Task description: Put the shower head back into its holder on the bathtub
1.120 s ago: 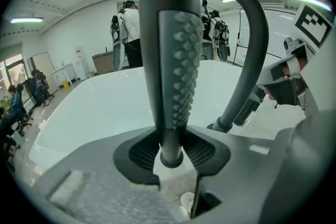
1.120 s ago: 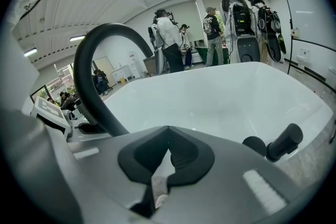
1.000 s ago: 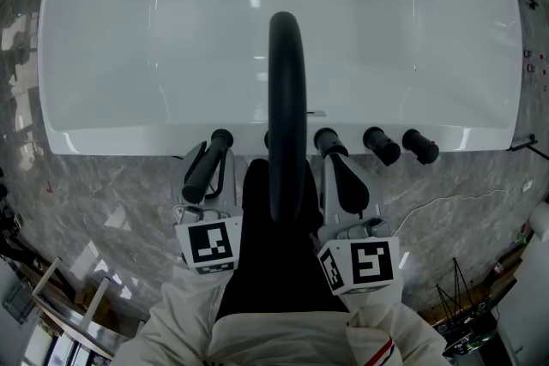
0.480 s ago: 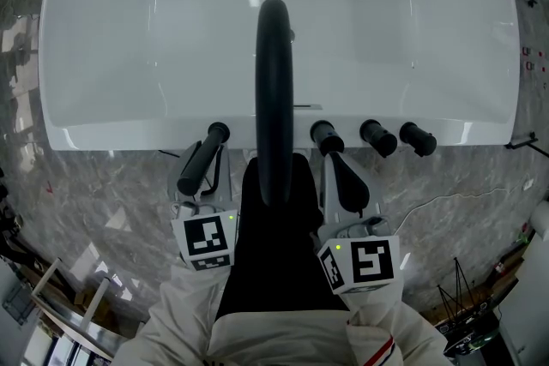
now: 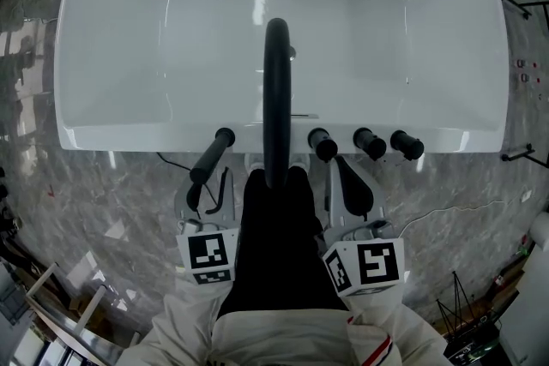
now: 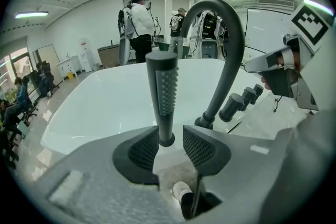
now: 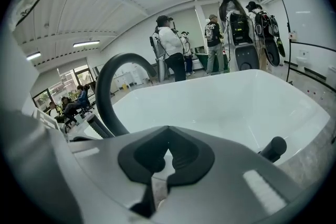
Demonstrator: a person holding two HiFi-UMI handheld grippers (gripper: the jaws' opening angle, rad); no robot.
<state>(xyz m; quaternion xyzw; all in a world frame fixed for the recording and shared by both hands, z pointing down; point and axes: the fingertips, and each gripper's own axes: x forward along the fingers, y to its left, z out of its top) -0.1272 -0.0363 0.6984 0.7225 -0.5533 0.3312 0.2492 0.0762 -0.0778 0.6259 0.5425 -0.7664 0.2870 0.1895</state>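
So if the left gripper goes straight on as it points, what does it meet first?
The left gripper, jaws apart, would likely meet the black shower head first; its lower end stands right at the jaw tips.

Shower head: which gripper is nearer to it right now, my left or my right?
Left. The left gripper has its open jaws on either side of the shower head's lower end. The right gripper is shut and empty, on the far side of the spout.

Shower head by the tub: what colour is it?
Dark grey stick-shaped shower head; left gripper view shows it best.
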